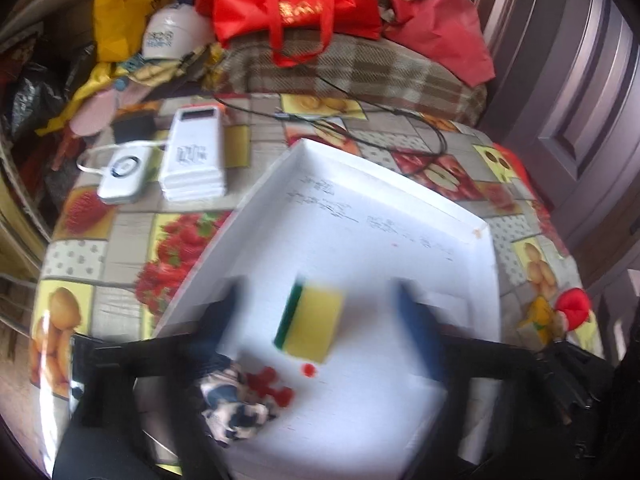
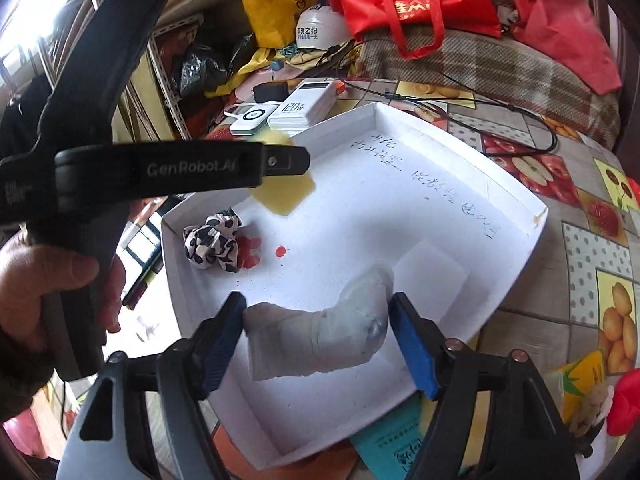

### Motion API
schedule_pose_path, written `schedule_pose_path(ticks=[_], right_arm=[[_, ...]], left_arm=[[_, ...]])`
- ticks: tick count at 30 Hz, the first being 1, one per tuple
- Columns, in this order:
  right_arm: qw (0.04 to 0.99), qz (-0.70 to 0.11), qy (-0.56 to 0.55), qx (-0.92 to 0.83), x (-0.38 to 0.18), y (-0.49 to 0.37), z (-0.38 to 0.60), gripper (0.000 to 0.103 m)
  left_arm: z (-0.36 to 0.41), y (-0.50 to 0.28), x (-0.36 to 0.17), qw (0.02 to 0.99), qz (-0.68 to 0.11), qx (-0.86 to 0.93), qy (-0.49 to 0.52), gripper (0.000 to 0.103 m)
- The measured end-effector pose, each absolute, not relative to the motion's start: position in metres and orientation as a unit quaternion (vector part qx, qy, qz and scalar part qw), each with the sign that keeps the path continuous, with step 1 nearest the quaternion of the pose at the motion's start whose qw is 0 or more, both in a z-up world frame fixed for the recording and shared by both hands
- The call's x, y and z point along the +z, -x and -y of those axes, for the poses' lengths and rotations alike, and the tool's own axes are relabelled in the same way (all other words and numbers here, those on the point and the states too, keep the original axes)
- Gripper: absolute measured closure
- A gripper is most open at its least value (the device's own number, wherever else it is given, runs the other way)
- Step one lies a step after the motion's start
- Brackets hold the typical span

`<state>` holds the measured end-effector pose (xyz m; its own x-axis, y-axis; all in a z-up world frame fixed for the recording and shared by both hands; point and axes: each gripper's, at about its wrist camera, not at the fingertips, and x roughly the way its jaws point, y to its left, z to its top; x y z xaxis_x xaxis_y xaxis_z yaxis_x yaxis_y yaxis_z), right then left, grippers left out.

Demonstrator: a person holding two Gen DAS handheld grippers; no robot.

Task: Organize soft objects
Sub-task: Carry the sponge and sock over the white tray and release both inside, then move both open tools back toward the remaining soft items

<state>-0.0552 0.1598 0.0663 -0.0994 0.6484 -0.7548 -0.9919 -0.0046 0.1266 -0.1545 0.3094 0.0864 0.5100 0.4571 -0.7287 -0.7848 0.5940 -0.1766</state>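
A yellow sponge with a green scrub side [image 1: 310, 322] shows blurred over the white tray [image 1: 384, 168], in the wide gap of my left gripper [image 1: 320, 322]; neither pad touches it. In the right wrist view this sponge [image 2: 284, 196] sits just below the left gripper's finger [image 2: 280, 162]. My right gripper [image 2: 318, 332] stands open over the tray's [image 2: 460, 136] near end with a white rolled cloth [image 2: 316, 336] between its pads; the cloth's end rests against the left pad and looks unsqueezed. A black-and-white patterned fabric piece [image 2: 214, 242] lies in the tray's left corner beside small red bits [image 2: 250, 252].
A flat white block [image 2: 432, 276] lies in the tray's right half. Two white power banks [image 1: 196, 156] and a black cable [image 1: 400, 120] lie beyond the tray on the fruit-print tablecloth. Red bags [image 1: 296, 4] are piled at the back. A red plush toy [image 1: 574, 306] sits at the right edge.
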Motion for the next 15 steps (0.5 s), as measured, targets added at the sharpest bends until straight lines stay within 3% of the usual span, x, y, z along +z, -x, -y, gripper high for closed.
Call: schedule_pose_path(ticks=[4, 15], right_arm=[[0.628, -0.319, 0.255, 0.662, 0.068, 0.058, -0.159, 0.000], [0.661, -0.311, 0.227, 0.644, 0.089, 0.051, -0.140, 0.000]], left_arm=[[-0.309, 0.170, 0.095, 0.834, -0.291, 0.394, 0.254, 0.000], [-0.282, 0.182, 0.132, 0.850, -0.262, 0.391, 0.237, 0.000]])
